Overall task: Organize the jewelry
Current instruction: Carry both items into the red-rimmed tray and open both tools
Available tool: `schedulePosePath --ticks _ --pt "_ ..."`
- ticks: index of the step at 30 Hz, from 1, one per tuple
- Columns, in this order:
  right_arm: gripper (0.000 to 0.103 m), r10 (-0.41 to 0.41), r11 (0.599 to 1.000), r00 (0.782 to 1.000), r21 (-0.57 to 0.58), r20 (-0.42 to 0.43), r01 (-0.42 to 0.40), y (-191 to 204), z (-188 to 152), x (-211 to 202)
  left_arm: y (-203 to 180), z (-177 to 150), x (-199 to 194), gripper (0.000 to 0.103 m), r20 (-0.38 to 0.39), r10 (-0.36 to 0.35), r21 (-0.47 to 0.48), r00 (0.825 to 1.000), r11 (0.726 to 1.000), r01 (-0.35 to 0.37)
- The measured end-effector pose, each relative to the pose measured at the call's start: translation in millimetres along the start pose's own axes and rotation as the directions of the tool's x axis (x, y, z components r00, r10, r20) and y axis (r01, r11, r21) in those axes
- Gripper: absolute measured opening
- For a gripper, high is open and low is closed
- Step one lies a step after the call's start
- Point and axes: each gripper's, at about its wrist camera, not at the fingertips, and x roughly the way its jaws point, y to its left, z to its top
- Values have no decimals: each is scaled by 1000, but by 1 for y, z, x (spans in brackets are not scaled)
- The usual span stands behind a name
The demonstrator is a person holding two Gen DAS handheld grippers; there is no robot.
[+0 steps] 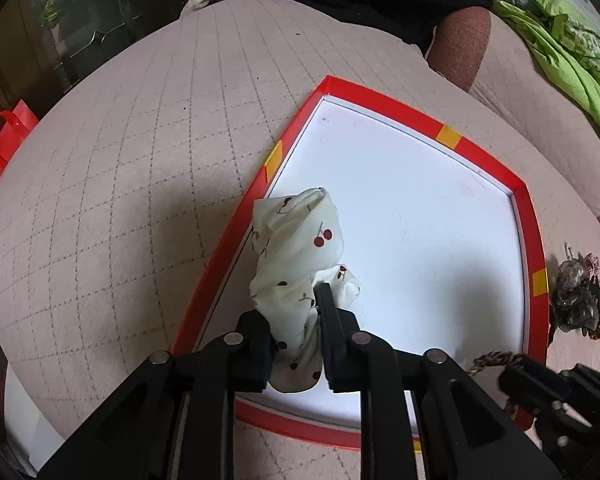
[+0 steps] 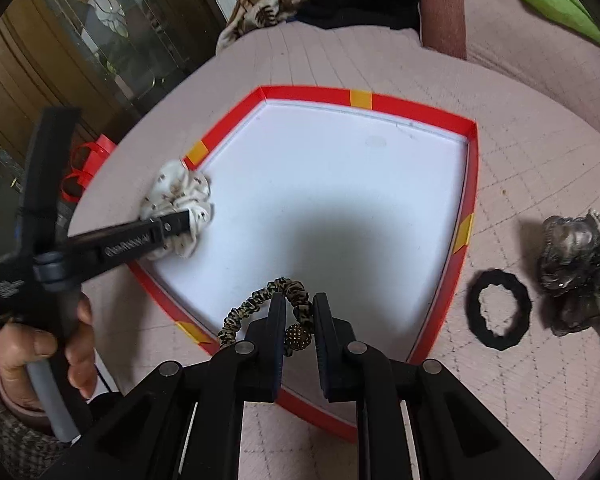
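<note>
A: We start with the pink quilted cover that everything rests on, and on it the red-rimmed box lid with its white floor, filling the centre of both views.

B: Next in size, at three o'clock outside the lid, we see a smoky grey scrunchie and a black hair tie just beside it, both on the cover.

A: Our left gripper reaches in over the lid's nine o'clock rim. Its fingers pinch the white cherry-print scrunchie, which hangs over the white floor right by that rim.

B: From the right wrist view we see a hand around that gripper's handle at eight o'clock.

A: Our right gripper is at six o'clock, jaws nearly together, pinching the leopard-print hair tie and its beaded ball over the lid's near edge.
</note>
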Motion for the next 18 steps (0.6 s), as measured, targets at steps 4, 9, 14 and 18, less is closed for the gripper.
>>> schedulePosePath --ticks 4,9,14,18 --pt "20 -26 999 1000 -21 -1 26 1 -6 1 3 1 -4 31 6 -3 -29 1000 1000 3" --pt "46 -53 998 998 -42 24 54 5 -10 -8 6 2 -18 41 29 -18 -59 999 998 19" --pt "47 -62 996 997 -67 43 65 10 -16 -23 -3 -2 -36 43 49 0 -39 999 999 2" --pt "53 -61 996 996 -68 69 66 9 -26 -44 -21 -11 -52 45 71 4 5 997 1000 -4"
